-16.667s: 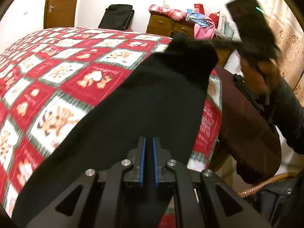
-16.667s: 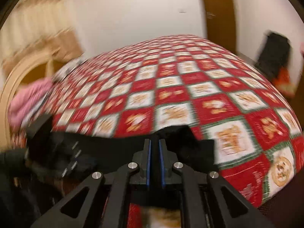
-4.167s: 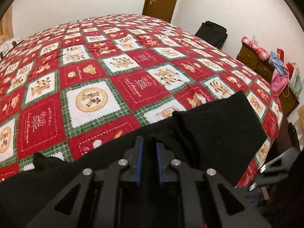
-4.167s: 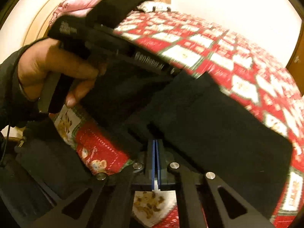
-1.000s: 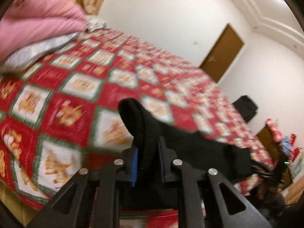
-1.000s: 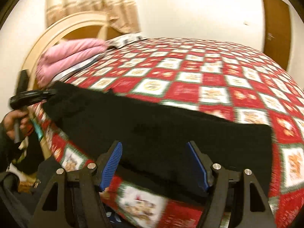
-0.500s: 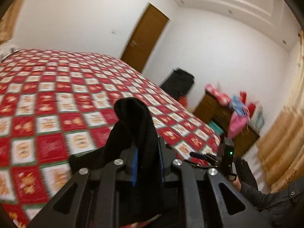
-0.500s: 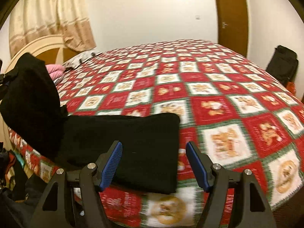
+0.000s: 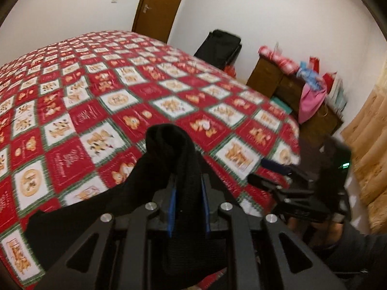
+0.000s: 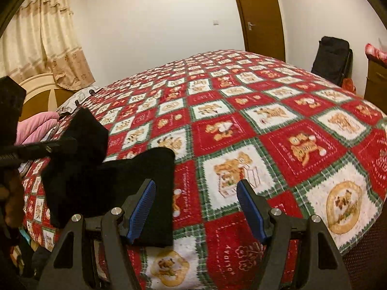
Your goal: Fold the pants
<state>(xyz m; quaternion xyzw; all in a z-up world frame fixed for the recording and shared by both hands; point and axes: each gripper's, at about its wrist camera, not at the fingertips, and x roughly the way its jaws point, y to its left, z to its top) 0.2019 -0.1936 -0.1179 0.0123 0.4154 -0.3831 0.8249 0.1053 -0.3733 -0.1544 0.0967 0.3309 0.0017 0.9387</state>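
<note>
A bed point(image 10: 278, 130) covered in a red and white checked quilt fills both views. Black pants point(image 10: 135, 178) lie near its front edge. The left gripper point(image 9: 187, 207) has its fingers clamped on a bunched fold of the pants, lifted above the quilt. The right gripper point(image 10: 196, 210) hovers at the front edge, fingers wide apart and holding nothing, just beside the pants.

walls white | door point(image 10: 262, 14) brown | bedspread point(image 10: 278, 130) red checked | curtain point(image 10: 48, 36) beige
</note>
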